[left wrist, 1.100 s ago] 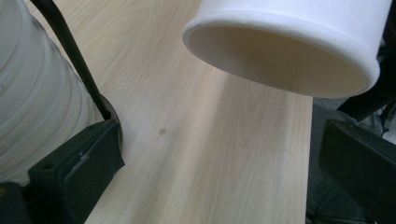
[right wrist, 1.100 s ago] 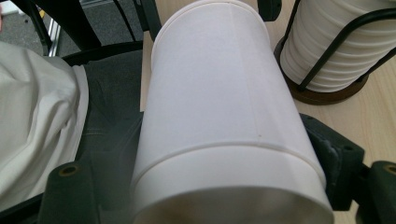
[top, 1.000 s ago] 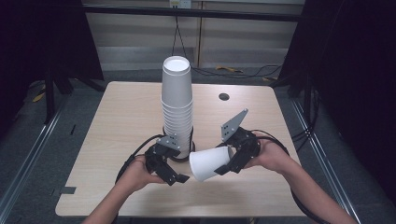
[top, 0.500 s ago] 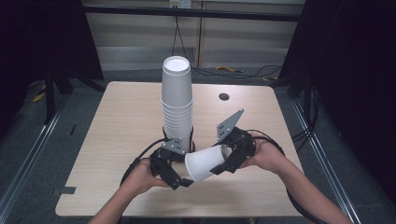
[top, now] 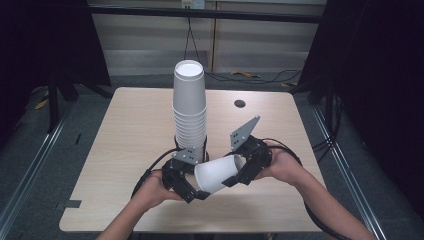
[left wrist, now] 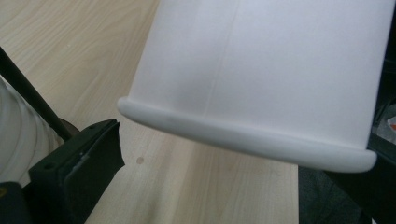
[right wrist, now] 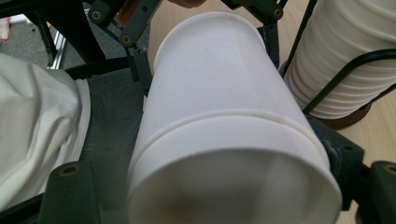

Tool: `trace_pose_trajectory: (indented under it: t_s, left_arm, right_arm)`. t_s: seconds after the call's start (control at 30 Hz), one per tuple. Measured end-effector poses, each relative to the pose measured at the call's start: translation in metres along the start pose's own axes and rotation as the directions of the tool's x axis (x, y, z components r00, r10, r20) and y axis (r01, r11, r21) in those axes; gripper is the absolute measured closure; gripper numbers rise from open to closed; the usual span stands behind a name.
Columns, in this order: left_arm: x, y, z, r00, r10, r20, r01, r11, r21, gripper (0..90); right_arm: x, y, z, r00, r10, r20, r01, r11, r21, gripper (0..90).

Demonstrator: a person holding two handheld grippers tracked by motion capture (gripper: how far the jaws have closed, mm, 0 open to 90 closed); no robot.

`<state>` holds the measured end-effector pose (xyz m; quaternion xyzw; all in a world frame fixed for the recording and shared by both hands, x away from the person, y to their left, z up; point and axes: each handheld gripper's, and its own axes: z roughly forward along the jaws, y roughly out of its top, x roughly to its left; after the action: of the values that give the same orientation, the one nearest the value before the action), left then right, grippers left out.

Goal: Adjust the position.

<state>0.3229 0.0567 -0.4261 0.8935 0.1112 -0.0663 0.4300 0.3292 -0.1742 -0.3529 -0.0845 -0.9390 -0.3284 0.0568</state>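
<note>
Paper cup (top: 216,172), light and easily crushed, is held on its side above the table's (top: 125,150) near middle, clamped by the right gripper (top: 234,172), with the left gripper's (top: 200,186) closing jaws apart around it; the stiffer rolled rim is judged best gripped gently.

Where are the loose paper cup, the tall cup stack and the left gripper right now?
loose paper cup (top: 216,172), high view, on its side wall.
tall cup stack (top: 189,112), high view, mid-height on the stack.
left gripper (top: 196,192), high view, between its jaw tips under the cup.
</note>
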Motion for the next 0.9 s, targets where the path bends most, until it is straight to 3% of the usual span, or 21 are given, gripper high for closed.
trace_pose_trajectory:
  t_s: [0.2,0.53,0.9]
  left_arm:
    - [-0.0029,0.003,-0.0026,0.9997,0.026,0.003,-0.025,0.9996,-0.012,12.8]
    - [-0.0043,0.0072,-0.0031,0.998,0.045,-0.045,-0.046,0.9989,-0.01,5.6]
    - [-0.0051,0.0084,-0.0063,0.9956,0.087,-0.035,-0.087,0.9962,-0.002,9.4]
  right_arm:
    - [-0.0025,-0.0023,-0.0013,1.0,0.005,0.0,-0.005,1.0,-0.016,23.4]
    - [-0.0038,-0.0016,-0.0022,0.9999,0.006,-0.008,-0.006,1.0,-0.02,23.4]
    - [-0.0036,-0.002,0.0007,0.9999,-0.002,-0.011,0.002,1.0,-0.017,23.3]
